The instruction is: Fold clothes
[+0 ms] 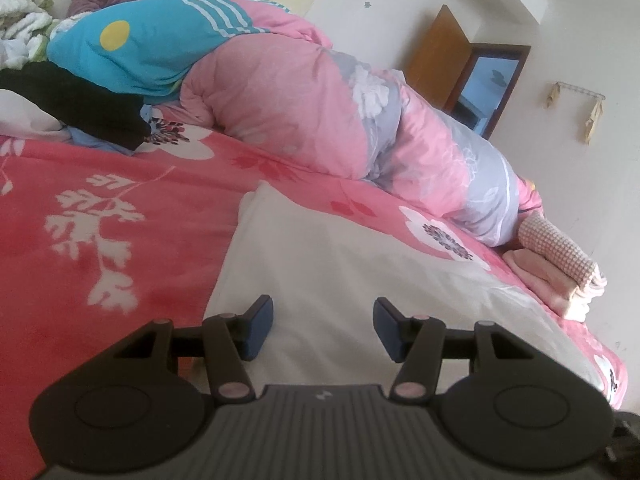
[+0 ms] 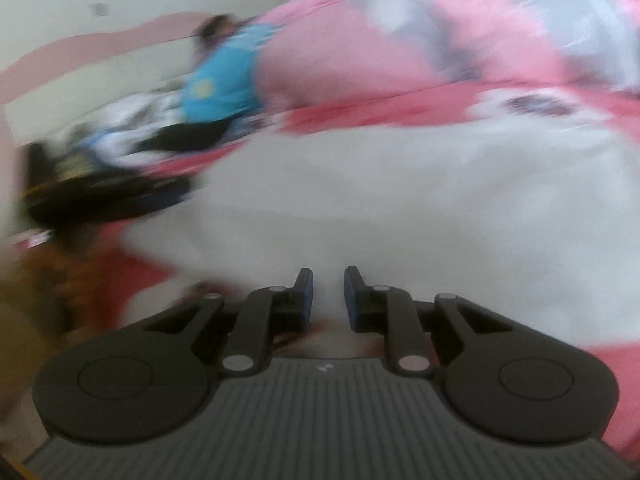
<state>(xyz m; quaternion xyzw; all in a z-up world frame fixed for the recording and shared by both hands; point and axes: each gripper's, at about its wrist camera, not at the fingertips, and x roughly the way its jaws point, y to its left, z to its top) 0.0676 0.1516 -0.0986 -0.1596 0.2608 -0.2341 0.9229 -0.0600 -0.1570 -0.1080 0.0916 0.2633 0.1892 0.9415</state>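
A white garment (image 1: 360, 272) lies spread flat on the red floral bedsheet (image 1: 100, 208) — laid out smooth, in my judgement, so its edges can be caught and turned over for a fold. The rolled pink quilt (image 1: 288, 104) is pushed back along the far side of the bed, which leaves the near half free as a working surface. At two o'clock from the left gripper (image 1: 323, 330), a small stack of folded pink cloth (image 1: 536, 276) sits at the bed's edge, probably kept apart so finished pieces stay out of the way.

In the left wrist view the left gripper stands released, its jaws well apart with nothing between them. The garment lies directly ahead at twelve o'clock, its cloth running under the fingertips, and its far corner points to eleven o'clock.

In the right wrist view, which is badly blurred, the right gripper (image 2: 329, 294) has its jaws narrowed to a slim gap. The white garment (image 2: 400, 200) fills the view from ten to two o'clock, just beyond the tips — whether a thin edge of it is pinched between the pads I cannot tell.
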